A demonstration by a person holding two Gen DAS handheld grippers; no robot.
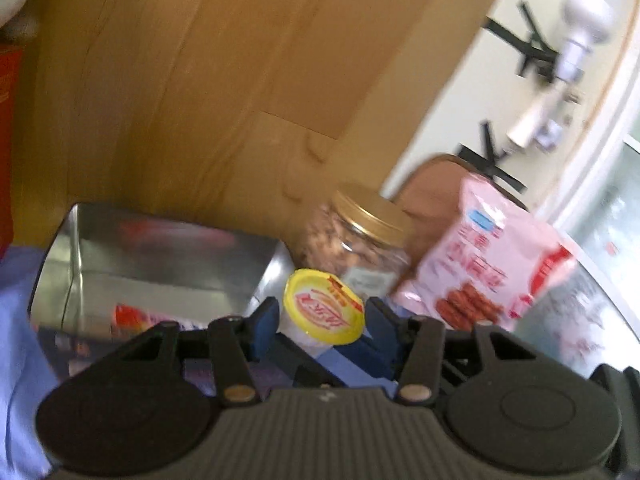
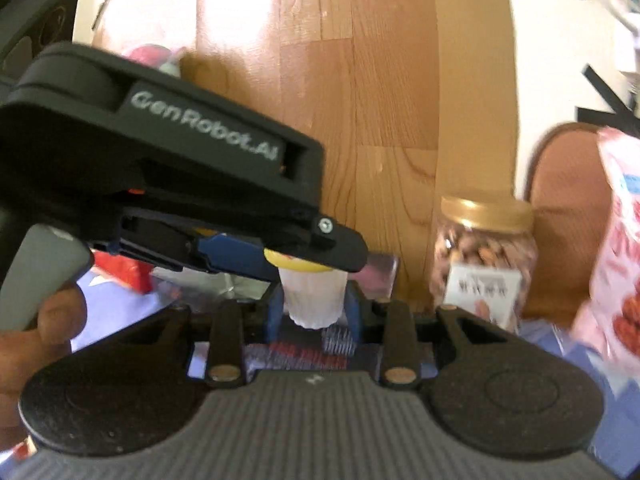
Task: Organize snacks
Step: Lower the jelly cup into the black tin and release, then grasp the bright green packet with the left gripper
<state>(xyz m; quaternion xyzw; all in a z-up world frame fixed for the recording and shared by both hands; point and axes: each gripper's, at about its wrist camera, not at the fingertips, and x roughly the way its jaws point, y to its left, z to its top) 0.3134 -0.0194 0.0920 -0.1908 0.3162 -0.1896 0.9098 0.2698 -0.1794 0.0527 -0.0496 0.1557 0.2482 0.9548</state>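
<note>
A gold-lidded jar [image 2: 484,256] holds nuts. The yellow-lidded cup [image 1: 322,312] is gripped between both the left claw [image 1: 320,320] and the right claw [image 2: 314,306].

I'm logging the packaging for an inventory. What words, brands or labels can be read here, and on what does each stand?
"GenRobot.AI": side of the left gripper, seen from the right wrist.
Yellow lid of the cup: red print, too blurred to read.
Pink snack bag: red characters, blurred, unreadable.
White label on the nut jar: too small to read.

"GenRobot.AI" stands on the left claw [image 2: 316,268].
</note>
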